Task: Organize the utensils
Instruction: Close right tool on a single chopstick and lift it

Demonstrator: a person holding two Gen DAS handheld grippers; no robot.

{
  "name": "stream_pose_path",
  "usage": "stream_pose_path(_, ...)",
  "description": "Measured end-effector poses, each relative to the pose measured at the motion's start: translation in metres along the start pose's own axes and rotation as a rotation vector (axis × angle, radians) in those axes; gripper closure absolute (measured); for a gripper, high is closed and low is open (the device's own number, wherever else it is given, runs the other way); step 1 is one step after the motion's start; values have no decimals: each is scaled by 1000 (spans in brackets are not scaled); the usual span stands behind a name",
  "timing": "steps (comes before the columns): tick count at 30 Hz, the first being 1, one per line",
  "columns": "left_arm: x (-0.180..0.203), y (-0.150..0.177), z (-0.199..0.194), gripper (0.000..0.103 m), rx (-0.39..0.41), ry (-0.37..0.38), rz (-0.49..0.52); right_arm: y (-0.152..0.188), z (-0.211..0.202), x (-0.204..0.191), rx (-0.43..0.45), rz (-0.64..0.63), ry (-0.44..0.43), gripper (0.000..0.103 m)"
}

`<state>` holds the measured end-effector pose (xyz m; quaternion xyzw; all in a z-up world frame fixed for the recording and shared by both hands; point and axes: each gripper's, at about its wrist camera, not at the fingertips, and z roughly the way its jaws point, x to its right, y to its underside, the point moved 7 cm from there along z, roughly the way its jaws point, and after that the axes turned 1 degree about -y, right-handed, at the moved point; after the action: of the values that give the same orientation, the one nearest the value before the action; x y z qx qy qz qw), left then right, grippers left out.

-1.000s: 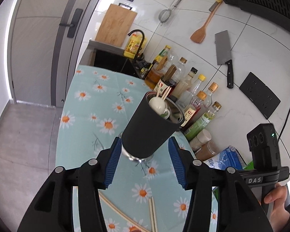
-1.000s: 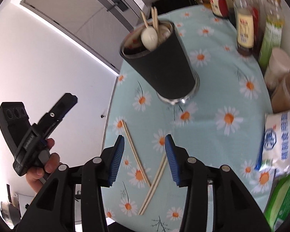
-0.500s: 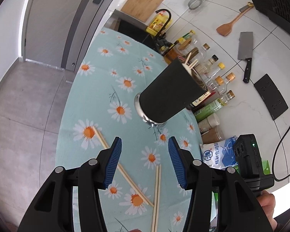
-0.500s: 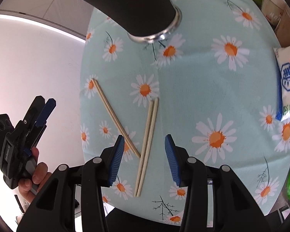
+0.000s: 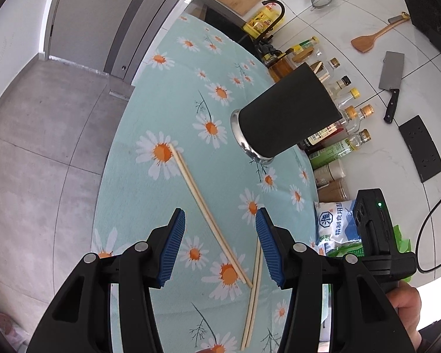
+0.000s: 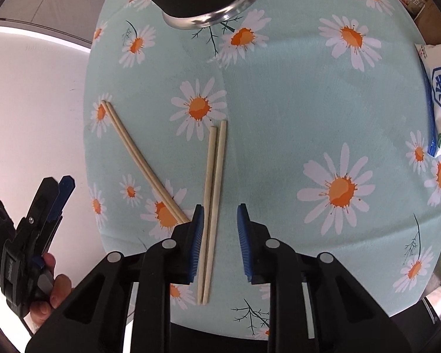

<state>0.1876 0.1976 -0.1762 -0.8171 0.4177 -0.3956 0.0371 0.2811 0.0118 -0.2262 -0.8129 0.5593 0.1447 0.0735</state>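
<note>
Left wrist view, tongs: my left tongs [image 5: 217,244] stand half-wide and empty above the slanted chopstick pair [image 5: 203,203], touching nothing.
Left wrist view, task things: that pair lies on the desk [image 5: 167,94] toward its near edge; the black holder cup [image 5: 282,117] stands further in, toward the wall edge, with sticks showing above its rim.
Left wrist view, risk: the slanted pair's near tips meet the second pair, so I judge that lifting one could drag the other toward the near edge.
Left wrist view, surroundings: bottles [image 5: 341,111] crowd behind the cup and a salt bag [image 5: 335,223] lies beside them, so a wide swing could knock them.
Right wrist view, tongs: my right tongs [image 6: 219,235] have just been closing and are narrow, straddling the straight chopstick pair [image 6: 213,194]; the sticks hug the left pad and the pads do not yet press them.
Right wrist view, risk: off-centre like this, I fear catching one stick only, or rolling both apart.
Right wrist view, obstacles: the slanted pair's end lies just beside the left pad and may be nudged; the cup base stands well apart, at the far side.
</note>
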Motion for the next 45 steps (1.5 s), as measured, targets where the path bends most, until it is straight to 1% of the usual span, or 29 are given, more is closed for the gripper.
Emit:
stream_pose_path(8,-11,6,1,54,-27,16,-26,-7,11,1,-1,31,84,85)
stream_pose_path(10,-14,6,1,54,-31,21,-31,-8,13,2,-4,38,85,86)
stream_pose_path(15,-20,6,3,54,-37,26,-47,-9,12,-2,-1,36,124,87)
stream_pose_path(19,-21,5,6,54,-42,28,-55,-13,18,-12,1,20,178,87)
stream_pose_path(24,-22,4,7,54,-43,30,-61,-13,25,-29,7,-15,276,87)
stream_pose_path(30,-21,1,10,54,-42,22,-64,-13,34,-47,21,-41,337,87)
stream_pose_path(31,-21,1,10,54,-43,18,-67,-13,34,-49,20,-45,341,90)
stream_pose_path(32,-21,1,10,54,-46,13,-68,-13,36,-50,19,-47,347,95)
stream_pose_path(34,-22,1,11,54,-49,3,-68,-12,34,-45,17,-44,336,97)
stream_pose_path(37,-21,1,13,54,-59,-14,-74,-11,31,-41,6,-45,292,97)
stream_pose_path(38,-21,1,15,54,-63,-19,-77,-12,31,-43,9,-40,255,97)
stream_pose_path(39,-21,1,16,54,-67,-26,-80,-12,31,-42,4,-41,242,97)
stream_pose_path(43,-18,2,24,54,-101,-56,-95,-17,25,-28,-9,-36,185,97)
stream_pose_path(45,-17,4,30,54,-124,-72,-111,-20,15,-24,2,-41,156,97)
